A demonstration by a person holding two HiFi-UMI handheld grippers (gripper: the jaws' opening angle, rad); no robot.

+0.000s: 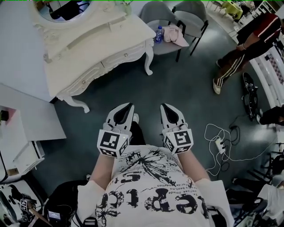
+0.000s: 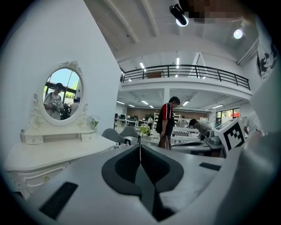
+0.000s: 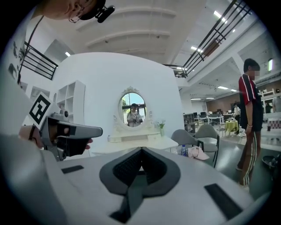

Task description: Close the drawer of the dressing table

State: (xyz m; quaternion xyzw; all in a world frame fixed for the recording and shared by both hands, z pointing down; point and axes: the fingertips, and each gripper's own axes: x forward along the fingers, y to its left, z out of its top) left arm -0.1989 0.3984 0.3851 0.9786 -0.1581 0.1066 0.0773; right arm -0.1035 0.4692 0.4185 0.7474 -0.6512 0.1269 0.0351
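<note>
The white dressing table [image 1: 95, 37] stands at the upper left of the head view, its oval mirror [image 1: 66, 9] at the top edge. Two drawer fronts with small knobs [image 1: 125, 55] sit under its curved top and look flush with the apron. My left gripper [image 1: 131, 106] and right gripper [image 1: 163, 107] are side by side close to my torso, well short of the table, over the dark floor. Both are shut with nothing between the jaws. The left gripper view has the left gripper [image 2: 140, 146] with the table [image 2: 48, 154] at its left. The right gripper [image 3: 141, 150] faces the table [image 3: 140, 143].
Two grey chairs [image 1: 186, 17] stand right of the table, one bearing a water bottle [image 1: 159, 34] and a pink cloth [image 1: 174, 35]. A person [image 1: 248, 44] stands at the right. A power strip with cables [image 1: 219, 144] lies on the floor. A white shelf unit [image 1: 24, 133] is at left.
</note>
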